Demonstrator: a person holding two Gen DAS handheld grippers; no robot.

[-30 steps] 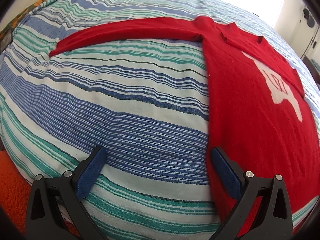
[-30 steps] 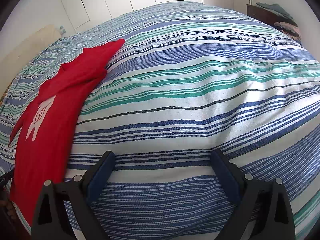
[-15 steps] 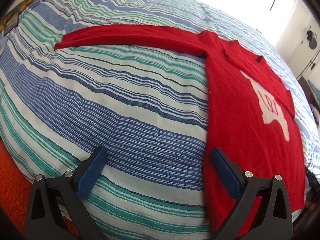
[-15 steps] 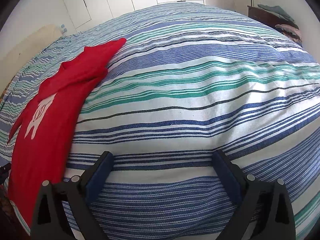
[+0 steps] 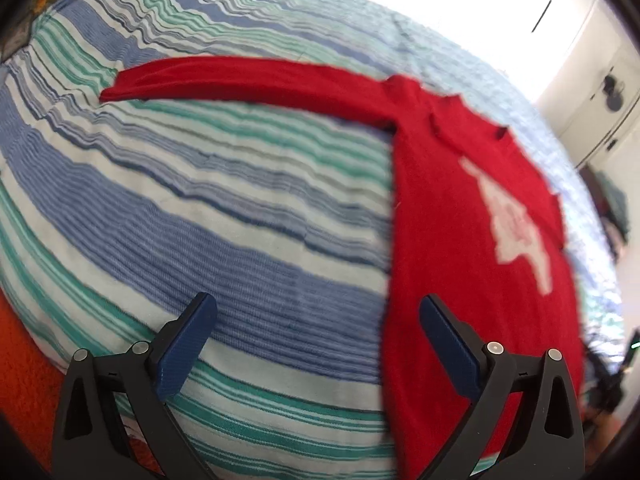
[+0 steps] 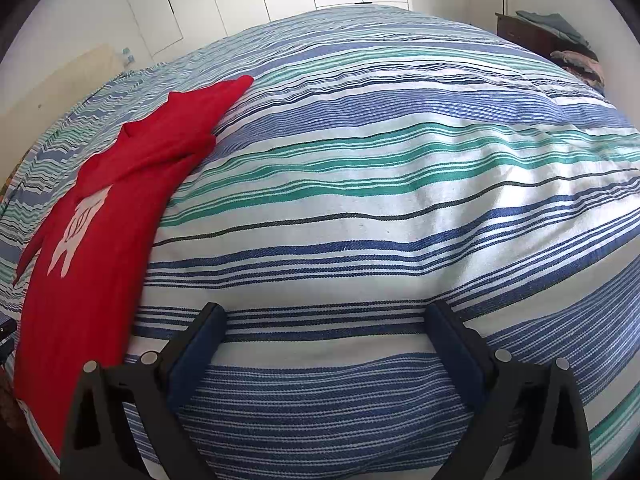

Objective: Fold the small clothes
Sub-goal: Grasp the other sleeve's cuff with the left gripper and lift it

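On the bed: red knit sweater (image 5: 460, 240), lay flat on the striped woven bedspread (image 5: 240, 220), soft fuzzy surface, blocky white motif on the chest.
Sleeve: one long, narrow arm (image 5: 248, 82) stretched straight out sideways across the stripes.
Bedspread: ribbed weave, blue, teal and white bands, slightly rumpled.
Left tongs (image 5: 316, 312): released, blue pads spread wide, one pad over the sweater's side edge, nothing gripped.
Right tongs (image 6: 326, 320): released, spread above bare bedspread (image 6: 380, 200), sweater (image 6: 92, 248) off to their left.

your left wrist view was motion-blurred; the red sweater's (image 5: 460, 240) white motif (image 5: 516, 224) was unreadable, its hem hidden behind your gripper. in the right view, its far sleeve was out of sight.
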